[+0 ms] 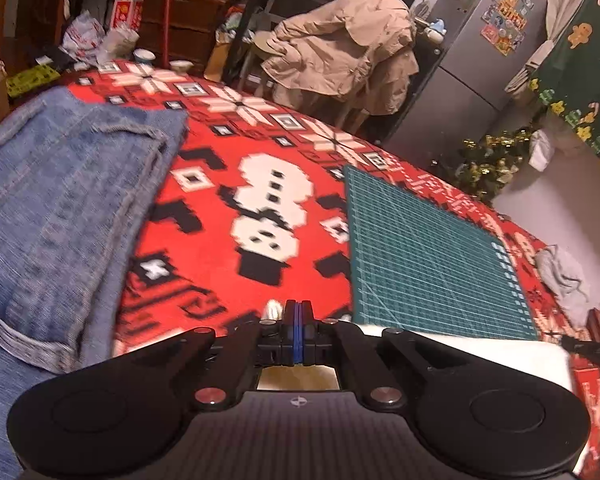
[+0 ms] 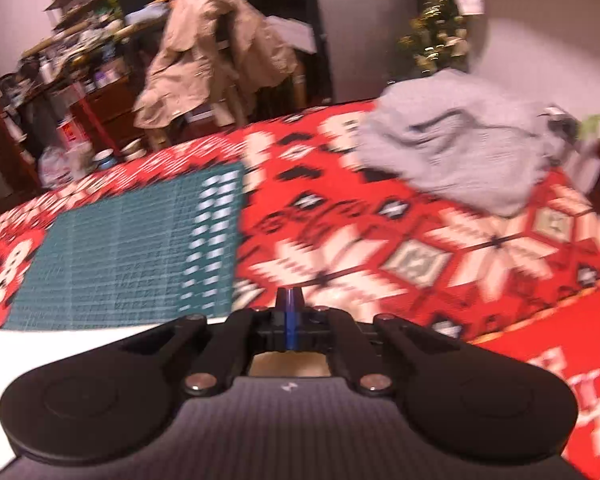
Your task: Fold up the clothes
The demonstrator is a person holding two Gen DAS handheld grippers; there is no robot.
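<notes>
Folded blue jeans (image 1: 56,204) lie on the left of the red patterned tablecloth (image 1: 204,216) in the left wrist view. My left gripper (image 1: 298,306) is shut with nothing in it, over the cloth to the right of the jeans. In the right wrist view a crumpled grey garment (image 2: 456,152) lies far right on the tablecloth (image 2: 340,216). My right gripper (image 2: 289,294) is shut and empty, well short of the grey garment. This view is motion-blurred.
A green cutting mat (image 1: 424,252) (image 2: 128,252) lies on the table between the two grippers. A beige coat (image 1: 340,48) hangs over a chair beyond the table, with a grey fridge (image 1: 472,64) and cluttered shelves behind. A white sheet (image 1: 472,356) lies at the near edge.
</notes>
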